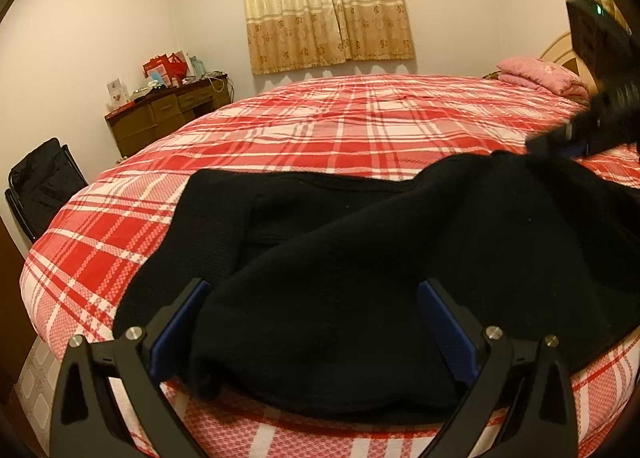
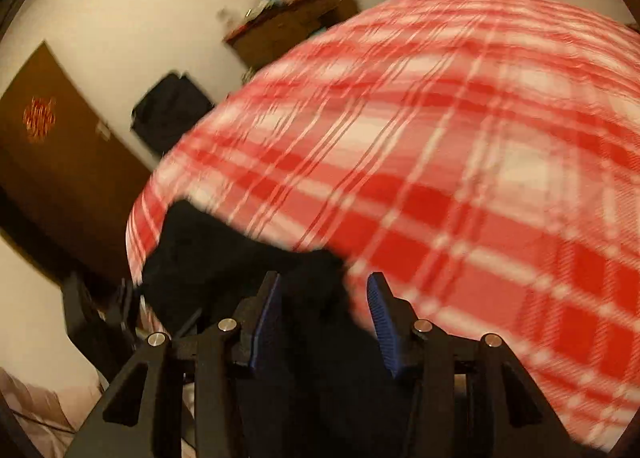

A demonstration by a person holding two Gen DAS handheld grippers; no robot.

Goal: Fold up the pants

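Black pants [image 1: 360, 258] lie on plaid bed [image 1: 320, 118].

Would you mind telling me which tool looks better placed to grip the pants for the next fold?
Probably the left tool: its open jaws straddle a bunched fold of the black pants in a sharp view; the right wrist view is blurred.

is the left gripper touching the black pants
Touching. The left wrist view shows the pants bunched between the wide-spread left gripper, the cloth lying against its left blue pad.
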